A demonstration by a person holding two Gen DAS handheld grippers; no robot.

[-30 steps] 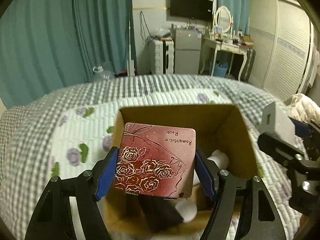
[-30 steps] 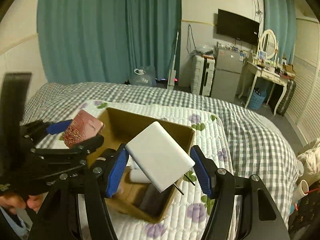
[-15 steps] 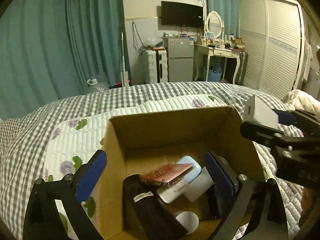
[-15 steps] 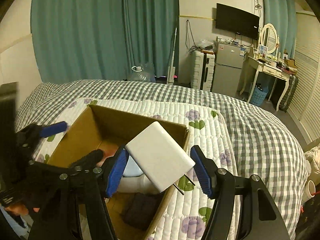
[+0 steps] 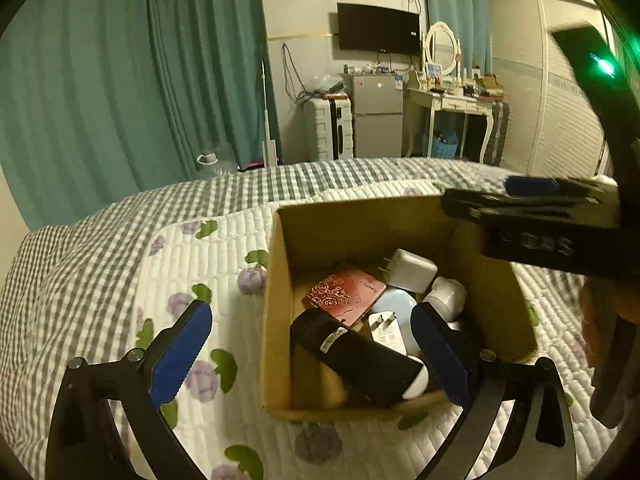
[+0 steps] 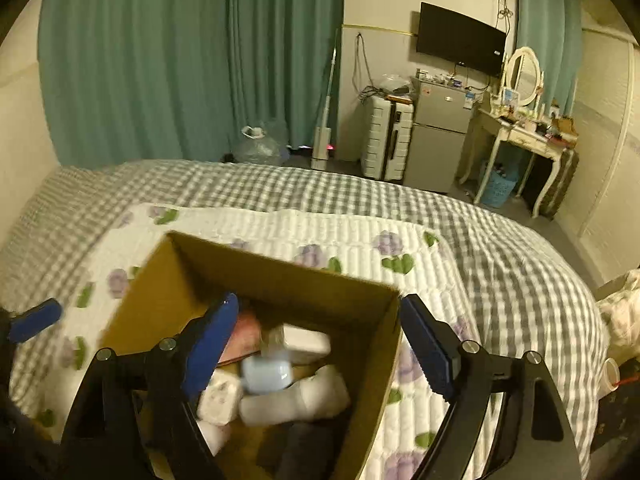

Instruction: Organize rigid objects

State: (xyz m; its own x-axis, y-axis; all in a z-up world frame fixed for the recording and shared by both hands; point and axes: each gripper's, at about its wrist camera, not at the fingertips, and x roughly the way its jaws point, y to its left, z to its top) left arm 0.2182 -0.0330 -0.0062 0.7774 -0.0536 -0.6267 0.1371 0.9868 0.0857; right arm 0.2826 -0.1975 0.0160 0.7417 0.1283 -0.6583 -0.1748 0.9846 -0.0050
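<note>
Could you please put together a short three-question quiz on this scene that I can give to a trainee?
1. True or false: the red rose-patterned case lies inside the cardboard box.
2. What does the left gripper hold? A) the white charger B) nothing C) the red case
3. Name the surface the box stands on.

Key:
1. True; it rests among other items, next to the white charger.
2. B; its jaws stand wide open with nothing pressed between them. The right gripper has jaws that are opening, also with nothing gripped.
3. The white floral quilt spread over the checked bed.
</note>
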